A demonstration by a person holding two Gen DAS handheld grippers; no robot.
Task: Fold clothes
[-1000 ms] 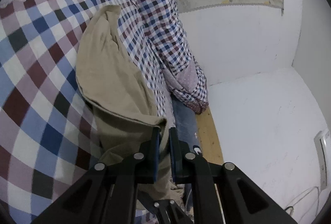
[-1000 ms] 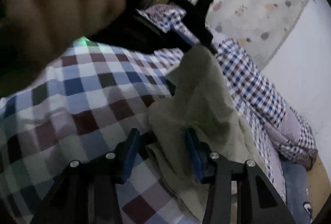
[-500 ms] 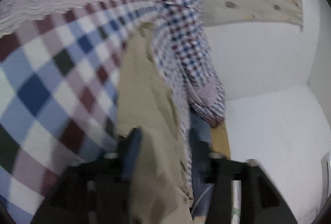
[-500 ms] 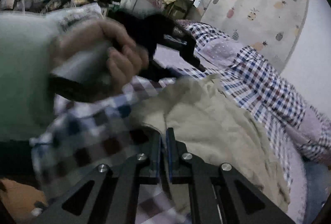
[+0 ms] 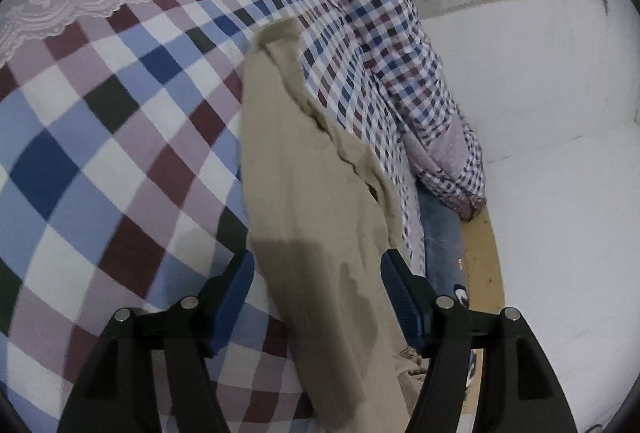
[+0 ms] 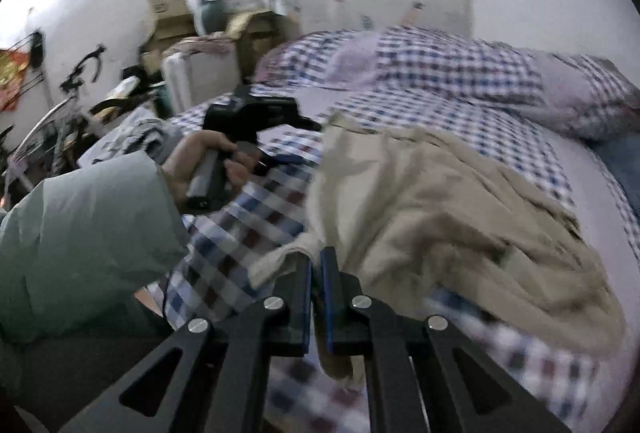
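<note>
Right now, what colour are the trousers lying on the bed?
Plain beige, or khaki. The trousers show best in the left wrist view, against the checked bedspread.

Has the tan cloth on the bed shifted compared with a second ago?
Yes. The tan cloth has been lifted toward the camera by the right gripper, away from the checkered bedspread.
</note>
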